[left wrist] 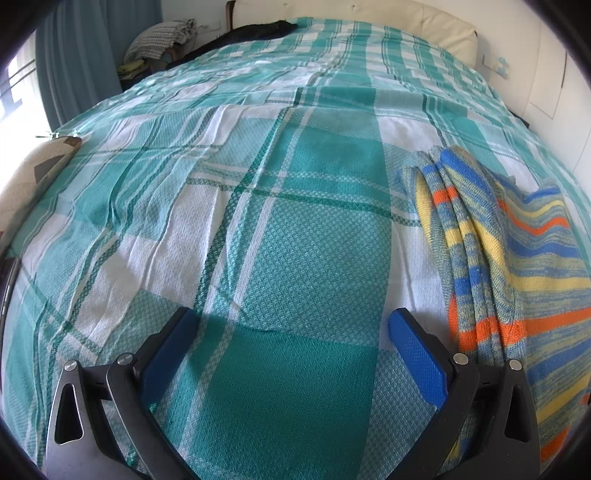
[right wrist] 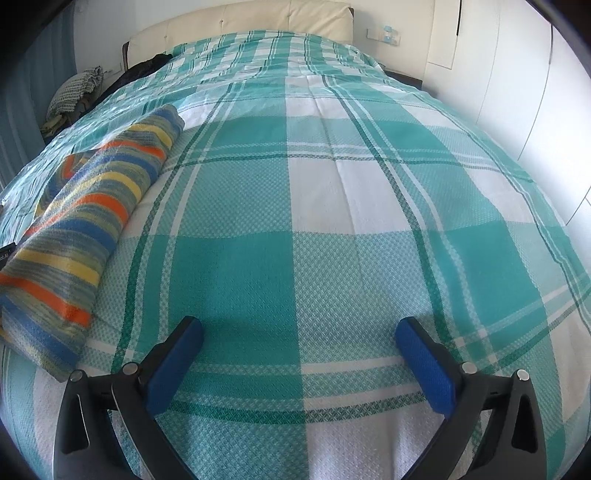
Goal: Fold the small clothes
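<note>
A small knitted garment with blue, yellow and orange stripes lies folded in a long bundle on the bed. In the left wrist view it is at the right, just beside my right finger. In the right wrist view the garment lies at the left, running away from me. My left gripper is open and empty, low over the bedspread, left of the garment. My right gripper is open and empty, over the bedspread to the right of the garment.
The bed is covered by a teal and white checked bedspread. A cream headboard stands at the far end. Dark clothing and a checked cloth pile lie at the far left. White cupboards stand right.
</note>
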`<state>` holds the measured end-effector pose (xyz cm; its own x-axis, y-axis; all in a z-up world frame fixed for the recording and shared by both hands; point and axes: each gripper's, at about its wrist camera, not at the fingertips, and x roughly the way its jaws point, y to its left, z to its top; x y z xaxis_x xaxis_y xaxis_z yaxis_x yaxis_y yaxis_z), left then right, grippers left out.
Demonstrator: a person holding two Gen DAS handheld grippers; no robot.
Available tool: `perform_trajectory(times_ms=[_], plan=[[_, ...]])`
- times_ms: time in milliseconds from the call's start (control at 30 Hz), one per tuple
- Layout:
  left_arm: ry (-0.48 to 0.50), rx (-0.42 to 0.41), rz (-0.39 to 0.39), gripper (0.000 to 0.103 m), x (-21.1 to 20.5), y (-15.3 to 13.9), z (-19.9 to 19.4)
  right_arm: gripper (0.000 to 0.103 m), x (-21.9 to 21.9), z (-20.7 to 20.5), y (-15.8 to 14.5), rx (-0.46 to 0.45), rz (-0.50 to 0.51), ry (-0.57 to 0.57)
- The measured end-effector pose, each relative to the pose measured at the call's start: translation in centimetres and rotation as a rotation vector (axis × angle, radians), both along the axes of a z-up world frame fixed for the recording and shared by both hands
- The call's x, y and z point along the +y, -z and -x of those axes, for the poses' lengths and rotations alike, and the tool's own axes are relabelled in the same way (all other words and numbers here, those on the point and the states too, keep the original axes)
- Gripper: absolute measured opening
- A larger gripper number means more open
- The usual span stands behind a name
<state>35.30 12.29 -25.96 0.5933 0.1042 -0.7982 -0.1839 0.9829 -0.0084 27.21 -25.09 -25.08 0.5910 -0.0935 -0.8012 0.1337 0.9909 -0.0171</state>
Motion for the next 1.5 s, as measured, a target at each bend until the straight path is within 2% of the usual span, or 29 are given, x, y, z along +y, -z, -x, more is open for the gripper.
perform_trajectory(times_ms=[1500], plan=[[0.002, -0.002, -0.001, 0.103, -0.03, -0.02, 0.09, 0.103, -0.08, 0.05, 0.03, -0.009, -0.008, -0.001]])
